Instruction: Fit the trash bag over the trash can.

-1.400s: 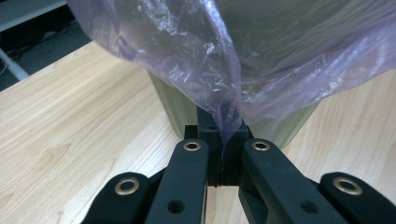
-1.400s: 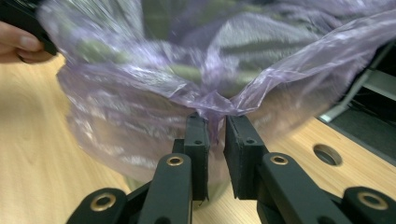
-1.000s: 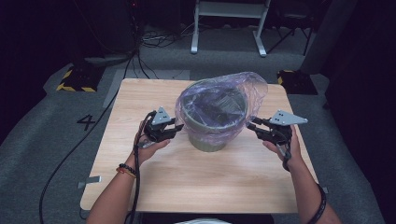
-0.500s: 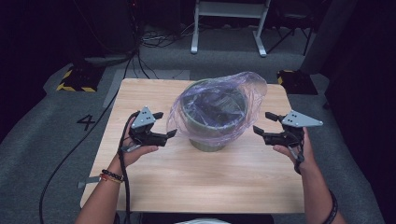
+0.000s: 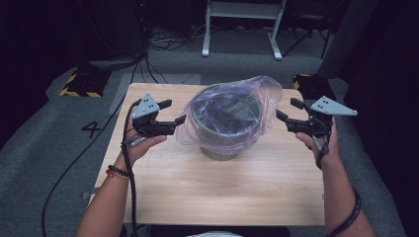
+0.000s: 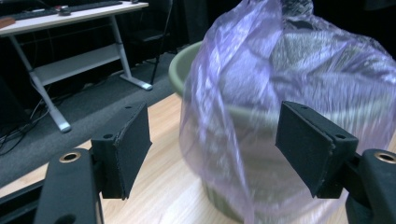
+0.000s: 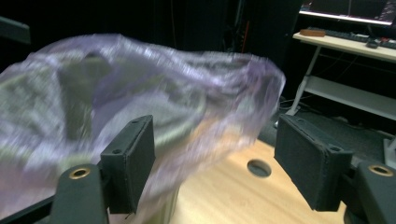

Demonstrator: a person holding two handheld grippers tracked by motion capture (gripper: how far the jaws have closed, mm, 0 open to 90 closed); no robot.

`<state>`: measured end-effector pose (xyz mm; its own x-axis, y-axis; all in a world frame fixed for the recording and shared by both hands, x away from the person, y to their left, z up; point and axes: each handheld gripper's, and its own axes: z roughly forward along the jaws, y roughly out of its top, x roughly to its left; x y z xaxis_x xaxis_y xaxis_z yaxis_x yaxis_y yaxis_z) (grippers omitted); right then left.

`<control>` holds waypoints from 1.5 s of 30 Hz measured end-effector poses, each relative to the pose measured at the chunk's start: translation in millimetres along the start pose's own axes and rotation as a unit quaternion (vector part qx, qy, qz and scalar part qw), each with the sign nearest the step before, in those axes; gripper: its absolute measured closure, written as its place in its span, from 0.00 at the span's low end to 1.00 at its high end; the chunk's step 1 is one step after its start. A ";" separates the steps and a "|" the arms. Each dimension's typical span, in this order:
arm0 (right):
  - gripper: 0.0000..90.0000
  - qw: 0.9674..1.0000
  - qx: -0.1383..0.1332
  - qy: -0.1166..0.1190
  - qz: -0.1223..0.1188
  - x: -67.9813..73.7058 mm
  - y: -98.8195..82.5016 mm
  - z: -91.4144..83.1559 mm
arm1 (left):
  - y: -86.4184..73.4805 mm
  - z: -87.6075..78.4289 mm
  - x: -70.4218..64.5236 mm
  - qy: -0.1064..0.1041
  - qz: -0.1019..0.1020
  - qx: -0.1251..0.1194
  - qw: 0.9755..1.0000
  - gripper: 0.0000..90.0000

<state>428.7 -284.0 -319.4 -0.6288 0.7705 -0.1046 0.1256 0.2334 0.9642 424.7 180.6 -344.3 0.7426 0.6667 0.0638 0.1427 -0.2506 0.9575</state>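
An olive-green bucket (image 5: pixel 225 140) stands in the middle of the wooden table (image 5: pixel 222 192). A thin purple see-through bag (image 5: pixel 267 96) lines it and puffs out over the rim. My left gripper (image 5: pixel 174 111) hovers just off the bag's left side and my right gripper (image 5: pixel 287 108) off its right side. Both are open; their jaws have just been opening, then eased slightly closer. In the left gripper view the bag (image 6: pixel 280 84) hangs past the gap between the fingers (image 6: pixel 133 149), with no pad pressing on it. The right gripper view shows the bag (image 7: pixel 140 79) beyond the pads (image 7: pixel 308 158).
A round cable hole (image 7: pixel 258 168) sits in the tabletop near the right gripper. Beyond the table stand a white desk frame (image 5: pixel 242 24), floor cables (image 5: pixel 163 42) and a yellow-black striped block (image 5: pixel 79 84). A cable trails from the left gripper off the table's left edge (image 5: pixel 118 143).
Both grippers were closed at the bucket's rim on the bag. They have let go, opened, pulled outward to either side and risen. The bag now sits looser over the rim.
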 end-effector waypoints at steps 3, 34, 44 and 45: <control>0.32 1.000 0.002 -0.004 0.002 -3.2 8.3 10.0 | 4.5 10.4 -0.1 0.009 0.010 0.008 1.000 0.37; 0.99 0.998 0.049 -0.036 0.014 -28.0 -1.6 101.0 | -2.7 57.6 36.7 0.011 -0.025 0.017 0.999 1.00; 0.98 0.996 0.076 -0.024 0.037 -30.4 -5.3 123.8 | -20.6 75.7 51.6 0.038 -0.060 0.052 0.996 1.00; 0.98 0.996 0.081 -0.027 0.040 -32.4 -7.2 126.2 | -22.4 77.4 52.8 0.038 -0.063 0.057 0.996 1.00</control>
<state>545.0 -235.7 -353.7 -0.5712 0.8195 -0.0463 0.2975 0.2592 0.9188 511.3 167.1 -384.0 0.6625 0.7485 -0.0300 0.3084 -0.2359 0.9215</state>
